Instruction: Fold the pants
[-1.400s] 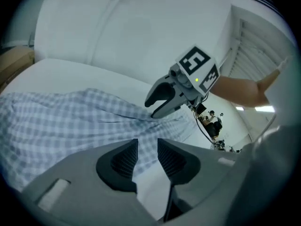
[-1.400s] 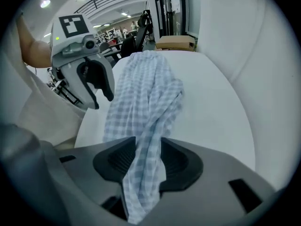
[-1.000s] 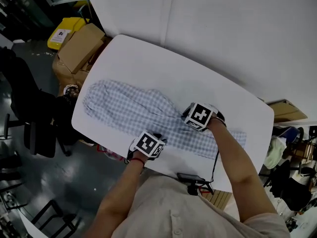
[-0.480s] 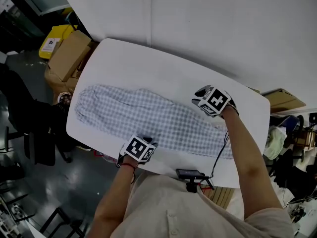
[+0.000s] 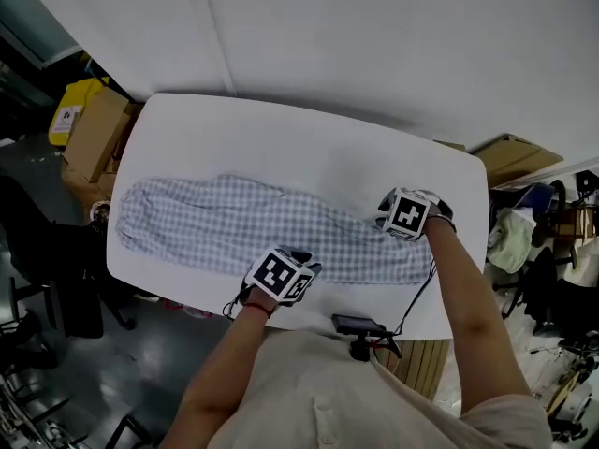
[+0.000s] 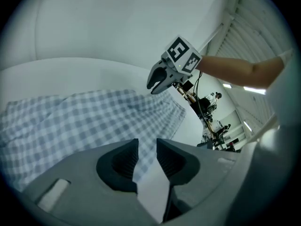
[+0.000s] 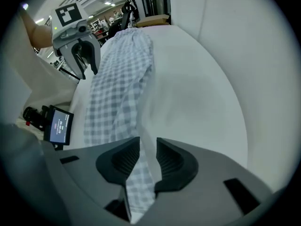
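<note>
Marker cubes [image 5: 281, 274] hide both jaws from overhead; left gripper [image 6: 146, 144] gapes at the pants' [image 5: 234, 223] near edge, right gripper [image 7: 148, 144], just opened, over their end, neither gripping.

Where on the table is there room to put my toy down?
The widest bare patch is the far strip of the table, between the pants and the white wall. A smaller one lies at the right end. The near side is crowded by the pants.

A white wall [image 5: 374, 45], with cardboard boxes [image 5: 94, 134] on dark floor [image 5: 159, 344].
</note>
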Tool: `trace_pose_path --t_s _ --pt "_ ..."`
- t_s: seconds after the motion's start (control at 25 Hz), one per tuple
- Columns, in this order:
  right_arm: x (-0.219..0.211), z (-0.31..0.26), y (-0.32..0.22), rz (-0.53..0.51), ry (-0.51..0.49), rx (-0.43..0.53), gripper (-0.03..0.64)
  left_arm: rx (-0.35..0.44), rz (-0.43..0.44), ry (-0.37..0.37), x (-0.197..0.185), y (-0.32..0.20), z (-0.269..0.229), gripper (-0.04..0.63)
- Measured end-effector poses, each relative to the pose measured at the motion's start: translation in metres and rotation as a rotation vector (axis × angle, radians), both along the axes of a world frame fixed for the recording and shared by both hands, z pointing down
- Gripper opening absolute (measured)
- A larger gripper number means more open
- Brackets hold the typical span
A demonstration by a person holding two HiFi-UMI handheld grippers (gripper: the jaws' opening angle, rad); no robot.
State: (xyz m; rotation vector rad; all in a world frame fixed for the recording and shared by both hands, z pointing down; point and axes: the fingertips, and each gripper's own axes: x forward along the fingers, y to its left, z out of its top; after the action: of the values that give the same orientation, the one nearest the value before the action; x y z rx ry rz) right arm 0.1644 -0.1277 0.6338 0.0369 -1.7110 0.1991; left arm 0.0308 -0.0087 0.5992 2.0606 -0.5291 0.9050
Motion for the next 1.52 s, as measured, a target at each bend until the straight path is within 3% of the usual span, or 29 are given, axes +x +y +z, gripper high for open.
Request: trace_pose_path --t_s 0.24,0.4,0.44,0.52,0.68,0.8,0.88,0.96,1.04,1.16,1.28,1.4,1.52 --pt "0.007 0.020 0.016 -0.016 -0.007 0.007 0.120 -0.057 0.085 -0.092 0.038 0.012 0.036 0.120" --pt "0.012 0.020 0.006 0.002 -0.004 0.128 0.110 -0.073 0.083 -0.131 0.031 0.017 0.050 0.117" --pt "0.021 0.020 -0.002 0.021 0.014 0.176 0.080 -0.079 0.079 -0.127 0.031 0.016 0.049 0.117" --pt "0.043 0.021 -0.015 0.087 0.034 0.235 0.062 -0.092 0.073 -0.118 0.033 0.014 0.049 0.117" --pt "0.063 0.021 -0.029 0.241 0.004 0.196 0.083 -0.096 0.074 -0.126 0.044 0.011 0.049 0.117" --pt "0.065 0.014 -0.033 0.402 -0.122 0.124 0.083 -0.072 0.082 -0.124 0.051 0.006 0.043 0.117" --pt "0.075 -0.003 -0.034 0.537 -0.237 0.097 0.106 -0.059 0.057 -0.070 0.056 0.001 0.030 0.117" --pt "0.098 -0.025 -0.029 0.604 -0.301 0.115 0.115 -0.043 0.053 -0.012 0.067 -0.004 0.016 0.117" --pt "0.126 -0.036 -0.014 0.588 -0.287 0.147 0.124 -0.023 0.102 0.018 0.086 -0.003 0.006 0.117" --pt "0.166 -0.032 0.008 0.510 -0.186 0.187 0.123 0.015 0.202 0.054 0.132 0.005 -0.004 0.115" --pt "0.180 -0.026 0.017 0.475 -0.150 0.201 0.123 0.108 0.296 0.069 0.189 0.015 -0.009 0.085" --pt "0.169 -0.017 0.026 0.443 -0.169 0.172 0.118 0.189 0.391 -0.003 0.235 0.023 0.003 0.080" --pt "0.151 0.000 0.033 0.381 -0.146 0.153 0.102 0.181 0.414 -0.138 0.251 0.024 0.028 0.080"
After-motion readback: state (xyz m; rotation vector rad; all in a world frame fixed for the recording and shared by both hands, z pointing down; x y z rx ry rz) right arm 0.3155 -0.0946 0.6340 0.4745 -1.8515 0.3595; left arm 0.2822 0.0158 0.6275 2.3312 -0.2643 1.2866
